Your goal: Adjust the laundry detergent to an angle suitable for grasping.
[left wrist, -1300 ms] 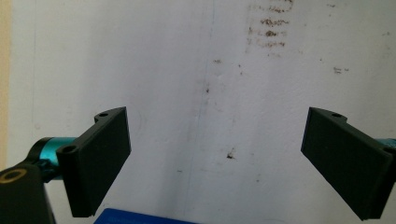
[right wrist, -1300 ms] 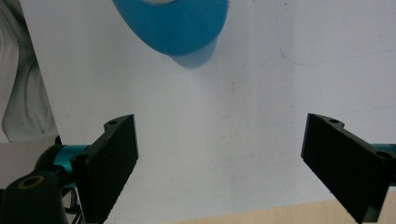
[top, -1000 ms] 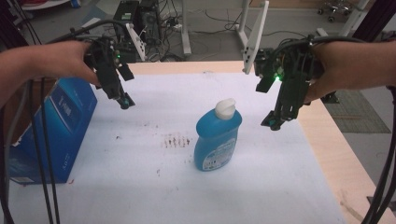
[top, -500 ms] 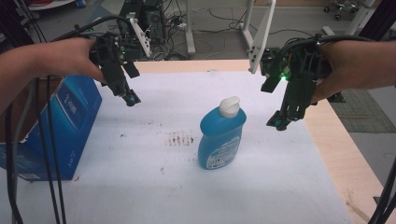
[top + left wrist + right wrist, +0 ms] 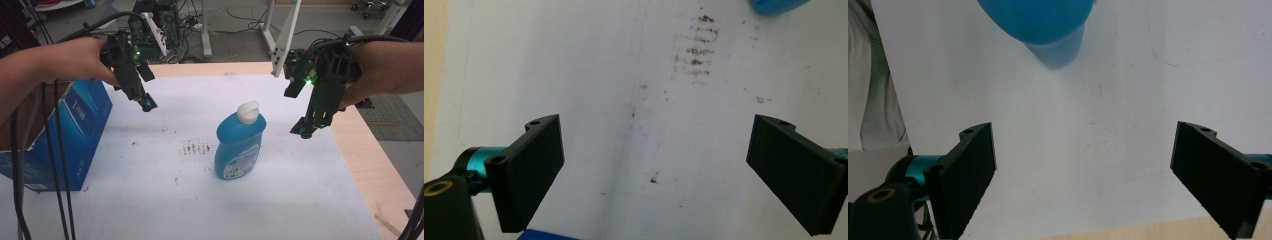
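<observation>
White-covered table (image 5: 310,200), lab clutter behind. Blue detergent bottle (image 5: 239,145) stands upright mid-sheet, nearer the right edge. Right gripper (image 5: 306,129) hovers beside it, left gripper (image 5: 146,104) near the blue box (image 5: 75,130) at the left edge; both wide open, empty. Best: clamp the body low and square.

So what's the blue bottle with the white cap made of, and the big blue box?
The blue bottle with the white cap looks like smooth, slightly see-through plastic: glossy, with a paper-like label on its front. Its white cap seems opaque, matte plastic. The big blue box is probably printed cardboard: flat panels, sharp folded edges, a brown unprinted inside.
</observation>
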